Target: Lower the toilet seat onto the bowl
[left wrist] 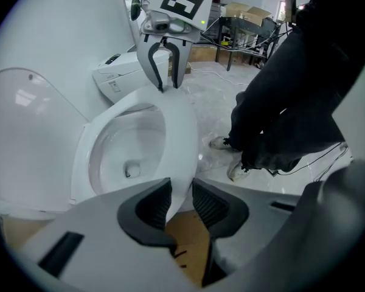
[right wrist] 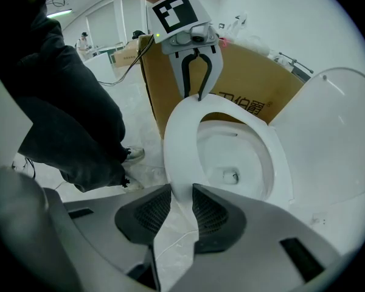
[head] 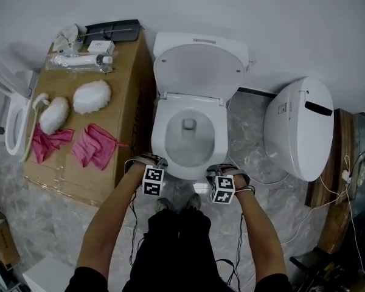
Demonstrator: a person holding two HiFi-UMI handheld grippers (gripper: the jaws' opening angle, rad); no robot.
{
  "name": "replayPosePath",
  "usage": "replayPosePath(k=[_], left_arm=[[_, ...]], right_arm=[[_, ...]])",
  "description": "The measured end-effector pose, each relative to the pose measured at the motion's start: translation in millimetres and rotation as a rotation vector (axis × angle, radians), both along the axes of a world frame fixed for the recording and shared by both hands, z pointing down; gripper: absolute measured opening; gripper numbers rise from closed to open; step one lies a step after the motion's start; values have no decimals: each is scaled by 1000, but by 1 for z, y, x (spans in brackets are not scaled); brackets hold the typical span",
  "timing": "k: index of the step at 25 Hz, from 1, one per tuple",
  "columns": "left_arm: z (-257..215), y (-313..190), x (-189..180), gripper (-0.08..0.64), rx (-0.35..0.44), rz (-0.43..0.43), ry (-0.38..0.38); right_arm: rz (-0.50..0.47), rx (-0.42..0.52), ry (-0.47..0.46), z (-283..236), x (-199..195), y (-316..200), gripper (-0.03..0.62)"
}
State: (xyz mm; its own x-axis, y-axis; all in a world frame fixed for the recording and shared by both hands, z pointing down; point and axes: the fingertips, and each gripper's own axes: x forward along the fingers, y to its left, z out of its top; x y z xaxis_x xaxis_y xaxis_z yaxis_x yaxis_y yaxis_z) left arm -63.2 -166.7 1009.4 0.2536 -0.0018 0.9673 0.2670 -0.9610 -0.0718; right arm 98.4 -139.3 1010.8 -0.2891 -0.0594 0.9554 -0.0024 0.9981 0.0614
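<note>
I am looking down at a white toilet with my two grippers out in front of me. The toilet seat (head: 160, 135) lies low and flat over the bowl (head: 188, 146), but I cannot tell if it rests all the way on it. The lid (head: 198, 69) stands up behind the seat, leaning on the tank. My left gripper (head: 153, 162) is at the front left of the seat. In the left gripper view its two dark fingers are close together with the thin white edge of the seat pinched between them. My right gripper (head: 222, 170) is at the front right of the seat. In the right gripper view its fingers squeeze the seat's edge the same way. Each gripper shows in the other one's view, across the ring from it. My shoes (head: 164, 204) stand on the shiny gray floor just in front of the bowl. A big cardboard box (head: 134, 90) sits right beside the toilet on my left. On it lie two pink cloths (head: 94, 146) and two white fluffy pads (head: 91, 96). Another white toilet (head: 298, 126) with its lid shut stands on my right.
</note>
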Motion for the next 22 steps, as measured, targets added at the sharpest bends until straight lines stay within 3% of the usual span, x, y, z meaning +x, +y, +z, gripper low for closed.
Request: replayPosePath(k=[7,11,15,22], left_arm=[[43,9,-1,112,2,15,-10],[69,11,-1,110,-22,2,-12],[98,13,-1,106,-43,-25,-18],[109,9,0,101,-85,-46,26]], right_arm=[[1,10,20,44,-1,7,123],[-1,1,48,75,-2,6,171],[-27,5,95,109,1,6,178],[-44,13,79,118,1,3,178]])
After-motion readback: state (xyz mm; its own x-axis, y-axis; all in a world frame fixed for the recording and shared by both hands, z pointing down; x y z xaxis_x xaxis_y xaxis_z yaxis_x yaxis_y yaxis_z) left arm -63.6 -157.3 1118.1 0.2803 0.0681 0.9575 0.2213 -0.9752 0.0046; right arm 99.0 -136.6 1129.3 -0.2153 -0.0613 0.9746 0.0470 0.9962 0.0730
